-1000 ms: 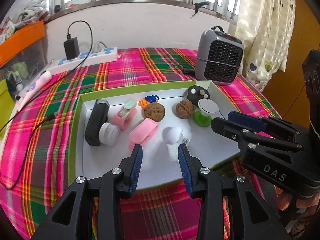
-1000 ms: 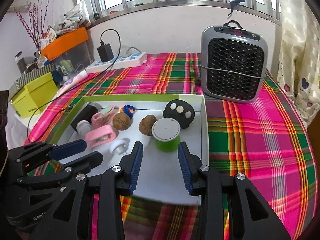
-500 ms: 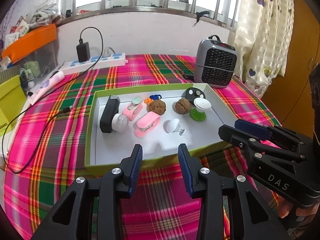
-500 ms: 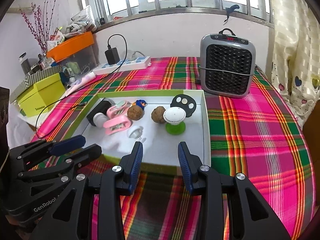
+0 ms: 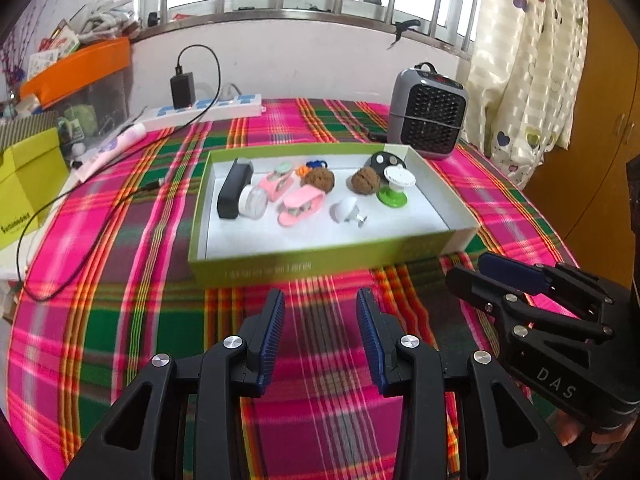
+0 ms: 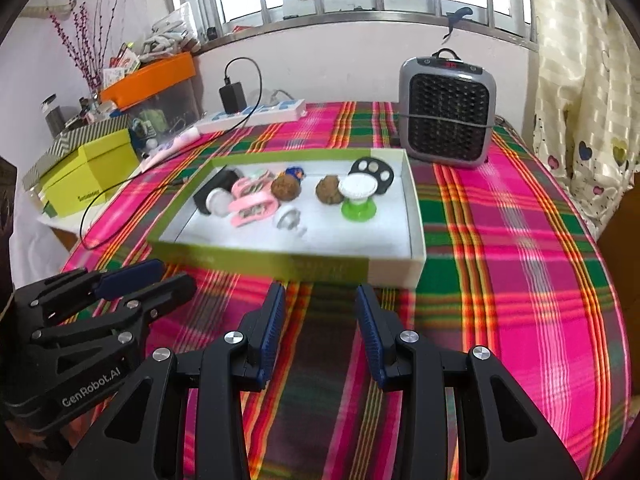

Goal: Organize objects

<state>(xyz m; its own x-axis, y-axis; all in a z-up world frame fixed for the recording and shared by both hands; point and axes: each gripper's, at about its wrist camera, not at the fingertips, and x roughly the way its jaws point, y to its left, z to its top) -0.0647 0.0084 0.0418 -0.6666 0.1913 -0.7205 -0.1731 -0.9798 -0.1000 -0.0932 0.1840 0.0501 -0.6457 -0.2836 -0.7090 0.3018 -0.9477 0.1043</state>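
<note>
Small mixed objects are lying inside the shallow green-rimmed cardboard box; before this box, left gripper and right gripper are hovering, both half-open, holding nothing.

Your left gripper points forward and down, jaws parted, nothing between the blue pads. Your right gripper sits in the same pose: angled down, jaws apart, empty. They're side by side and apart, each visible in the other's view: the right one at the left camera's right edge, the left one at the right camera's left edge. No contact between them.
</note>
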